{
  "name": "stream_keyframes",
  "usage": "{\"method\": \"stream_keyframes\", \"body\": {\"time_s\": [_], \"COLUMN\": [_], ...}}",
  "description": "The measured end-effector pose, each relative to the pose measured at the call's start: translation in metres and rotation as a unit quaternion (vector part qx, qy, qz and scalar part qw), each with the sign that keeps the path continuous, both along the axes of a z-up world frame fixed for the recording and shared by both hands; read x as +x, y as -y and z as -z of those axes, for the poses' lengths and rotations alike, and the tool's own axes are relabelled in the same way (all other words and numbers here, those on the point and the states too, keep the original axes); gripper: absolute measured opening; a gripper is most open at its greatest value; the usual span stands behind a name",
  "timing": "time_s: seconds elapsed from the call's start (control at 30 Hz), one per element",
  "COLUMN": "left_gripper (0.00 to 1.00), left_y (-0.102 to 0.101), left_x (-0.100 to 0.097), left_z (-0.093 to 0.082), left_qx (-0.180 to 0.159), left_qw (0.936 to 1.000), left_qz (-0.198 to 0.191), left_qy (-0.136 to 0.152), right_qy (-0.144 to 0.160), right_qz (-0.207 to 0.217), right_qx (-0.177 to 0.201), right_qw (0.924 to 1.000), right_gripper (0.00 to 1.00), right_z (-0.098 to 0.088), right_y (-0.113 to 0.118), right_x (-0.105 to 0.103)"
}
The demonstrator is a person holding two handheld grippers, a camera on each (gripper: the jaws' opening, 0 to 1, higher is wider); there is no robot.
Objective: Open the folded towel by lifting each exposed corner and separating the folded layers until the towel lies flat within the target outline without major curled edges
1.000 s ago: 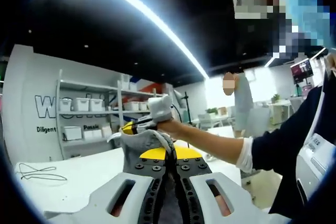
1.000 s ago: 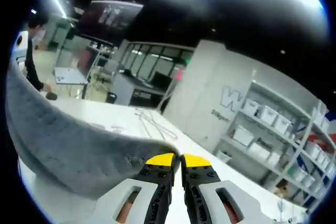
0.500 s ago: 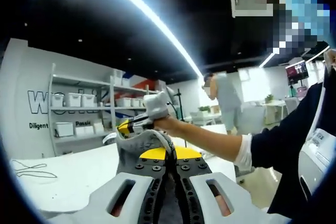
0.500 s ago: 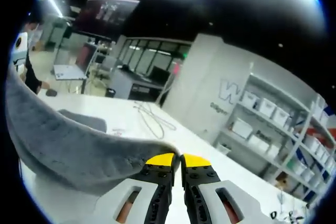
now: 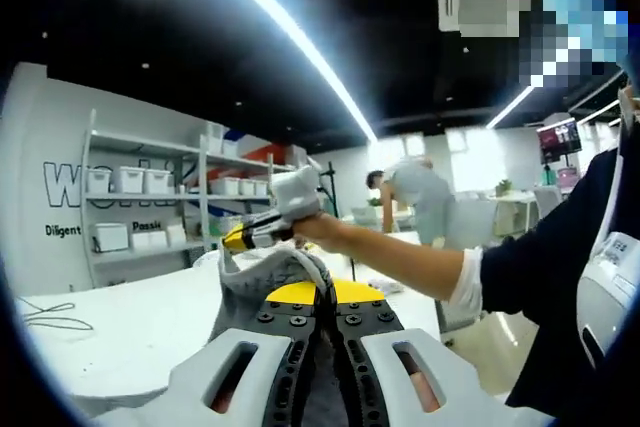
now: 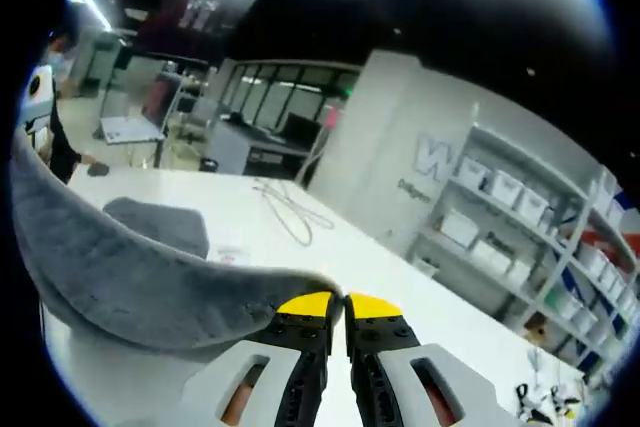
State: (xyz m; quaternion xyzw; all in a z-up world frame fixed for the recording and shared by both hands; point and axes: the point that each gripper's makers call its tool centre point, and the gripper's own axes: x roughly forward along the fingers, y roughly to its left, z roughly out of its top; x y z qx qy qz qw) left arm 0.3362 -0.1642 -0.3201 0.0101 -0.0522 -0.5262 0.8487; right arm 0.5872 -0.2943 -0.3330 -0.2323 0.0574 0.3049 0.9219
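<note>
The left gripper (image 5: pixel 325 299) is clamped on a bunched grey corner of the towel (image 5: pixel 262 279), held up off the white surface (image 5: pixel 120 322). Just beyond that corner the right gripper (image 5: pixel 262 234) pinches the same cloth, so both are about equally near it. In the right gripper view the right gripper (image 6: pixel 336 307) is closed on the towel (image 6: pixel 130 282), which runs as a long thick band away to its left, sagging in the air above the surface (image 6: pixel 330 247). Judging by this, spreading calls for pulling apart along that band
</note>
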Motion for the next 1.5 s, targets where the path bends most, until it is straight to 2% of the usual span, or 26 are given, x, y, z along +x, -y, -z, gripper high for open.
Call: {"method": "stream_keyframes", "body": {"time_s": [0.3, 0.77, 1.5], "left_gripper": [0.02, 0.02, 0.02], "left_y": [0.017, 0.039, 0.075], "left_x": [-0.007, -0.006, -0.012], "left_z": [0.014, 0.032, 0.065], "left_qx": [0.014, 0.027, 0.051], "left_qw": [0.9997, 0.9984, 0.9937], "left_qz": [0.019, 0.04, 0.082], "left_qy": [-0.01, -0.028, -0.058], "right_qy": [-0.015, -0.031, -0.058], "right_qz": [0.013, 0.022, 0.048], "right_qx": [0.007, 0.019, 0.029], "right_qw": [0.9998, 0.9991, 0.9967], "right_gripper": [0.01, 0.01, 0.01], "right_z": [0.017, 0.034, 0.069], "right_y": [0.016, 0.032, 0.063], "right_x": [0.001, 0.003, 0.006]}}
